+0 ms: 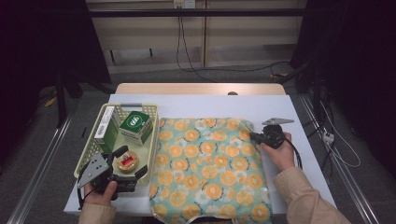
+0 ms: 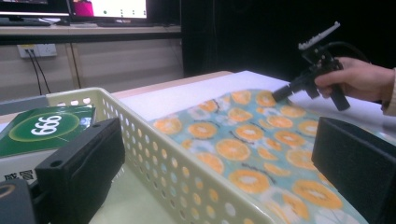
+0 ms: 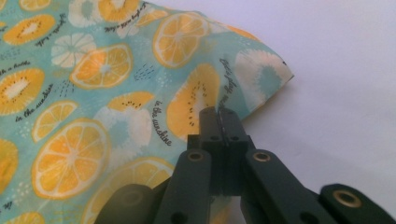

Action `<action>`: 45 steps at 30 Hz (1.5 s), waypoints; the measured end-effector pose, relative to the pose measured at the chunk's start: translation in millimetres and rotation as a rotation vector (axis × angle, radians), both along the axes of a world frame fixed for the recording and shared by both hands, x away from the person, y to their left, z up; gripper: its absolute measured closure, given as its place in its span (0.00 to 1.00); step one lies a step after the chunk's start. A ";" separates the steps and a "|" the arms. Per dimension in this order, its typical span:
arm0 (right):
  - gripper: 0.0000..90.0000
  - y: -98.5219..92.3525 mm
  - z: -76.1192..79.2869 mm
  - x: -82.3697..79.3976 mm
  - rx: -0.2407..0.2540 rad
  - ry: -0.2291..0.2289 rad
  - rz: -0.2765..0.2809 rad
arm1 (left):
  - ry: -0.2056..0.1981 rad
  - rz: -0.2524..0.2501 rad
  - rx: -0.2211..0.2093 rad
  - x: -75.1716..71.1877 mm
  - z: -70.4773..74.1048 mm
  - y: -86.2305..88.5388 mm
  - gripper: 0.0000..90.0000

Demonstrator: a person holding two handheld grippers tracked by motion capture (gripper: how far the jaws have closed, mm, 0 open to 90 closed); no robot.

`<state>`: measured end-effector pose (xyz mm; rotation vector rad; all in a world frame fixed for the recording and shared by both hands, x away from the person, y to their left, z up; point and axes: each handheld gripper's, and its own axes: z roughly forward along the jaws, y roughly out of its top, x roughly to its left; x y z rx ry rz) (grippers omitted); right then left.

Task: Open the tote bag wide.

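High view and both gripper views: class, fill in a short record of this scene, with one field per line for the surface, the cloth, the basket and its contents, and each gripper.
Surface: white board on a wooden table
Cloth: orange-slice print, spread flat right of the basket
Basket: pale yellow, perforated, at the board's left
Contents: green box, a taller carton, a round tin
Left gripper: open, jaws straddling the basket's right wall
Right gripper: shut on the cloth near its far right corner
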<state>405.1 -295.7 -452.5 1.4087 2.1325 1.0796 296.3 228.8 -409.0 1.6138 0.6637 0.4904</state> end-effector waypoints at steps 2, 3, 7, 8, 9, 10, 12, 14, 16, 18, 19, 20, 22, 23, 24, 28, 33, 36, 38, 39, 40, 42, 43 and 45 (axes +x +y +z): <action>1.00 -6.4 5.1 5.8 -0.006 -0.016 -0.028 | 0.006 0.002 -0.005 -0.4 0.1 -1.1 0.03; 1.00 -11.0 7.1 9.0 -0.004 -0.025 -0.041 | 0.005 0.001 -0.005 -0.3 0.3 -1.3 0.03; 1.00 -34.3 11.2 21.4 0.002 -0.045 -0.112 | 0.002 -0.003 0.002 0.8 -0.1 -2.3 0.03; 1.00 -40.8 11.0 24.5 0.006 -0.043 -0.125 | 0.003 -0.007 0.007 1.1 -0.3 -2.4 0.03; 1.00 -53.0 10.1 29.9 0.002 -0.038 -0.158 | 0.007 -0.008 0.006 1.2 -0.7 -3.1 0.03; 1.00 -53.0 10.1 29.9 0.002 -0.038 -0.158 | 0.011 -0.007 0.005 1.4 -1.1 -3.7 0.03; 1.00 -64.3 8.3 34.9 0.009 -0.038 -0.190 | 0.016 -0.008 0.009 2.5 -2.0 -4.4 0.03; 1.00 -73.6 5.7 40.0 -0.002 -0.036 -0.213 | 0.019 -0.006 0.014 3.5 -2.9 -5.5 0.03; 1.00 -81.8 3.5 44.2 -0.005 -0.037 -0.238 | 0.019 -0.004 0.022 3.7 -2.8 -6.0 0.03; 1.00 -86.5 -0.1 46.9 0.009 -0.030 -0.247 | 0.020 -0.003 0.017 3.4 -2.6 -6.0 0.03; 0.98 -86.7 -1.8 47.6 0.021 -0.023 -0.238 | 0.021 -0.002 0.017 3.1 -2.7 -5.9 0.03; 0.89 -85.1 -2.2 47.2 0.019 -0.026 -0.243 | 0.021 -0.003 0.019 2.7 -2.7 -5.6 0.03; 0.61 -78.5 0.7 46.0 -0.018 -0.030 -0.232 | 0.023 -0.002 0.019 1.2 -2.9 -5.6 0.03; 0.53 -74.1 3.5 44.4 -0.030 -0.034 -0.232 | 0.022 -0.004 0.019 0.8 -2.9 -5.4 0.03; 0.52 -69.3 6.7 42.1 -0.029 -0.041 -0.212 | 0.021 -0.005 0.022 0.2 -2.7 -5.2 0.03; 0.35 -43.1 21.7 25.0 -0.054 -0.066 -0.122 | 0.013 -0.008 0.018 -2.0 -1.2 -4.8 0.03; 0.32 -4.6 33.1 -7.8 -0.030 -0.069 0.051 | 0.004 -0.012 0.015 -4.1 1.6 -4.9 0.03; 0.29 14.7 33.4 -29.7 -0.002 -0.052 0.149 | 0.010 -0.014 0.003 -4.3 0.7 -6.4 0.03; 0.26 24.9 31.1 -44.4 0.018 -0.042 0.199 | 0.012 -0.011 0.007 -4.2 0.1 -6.7 0.03; 0.25 29.8 29.5 -51.5 0.011 -0.034 0.226 | 0.010 -0.013 0.008 -4.2 0.1 -6.6 0.03; 0.26 34.0 27.8 -58.4 0.008 -0.034 0.257 | 0.011 -0.013 0.005 -4.4 0.3 -6.7 0.03; 0.28 41.9 22.9 -70.7 0.020 -0.009 0.312 | 0.009 -0.013 0.008 -4.9 0.6 -7.1 0.03; 0.28 45.8 20.7 -76.0 0.018 -0.001 0.335 | 0.008 -0.014 0.008 -5.0 0.7 -7.3 0.03; 0.29 52.7 17.8 -84.3 0.016 0.007 0.369 | 0.005 -0.014 0.012 -5.1 1.0 -7.6 0.03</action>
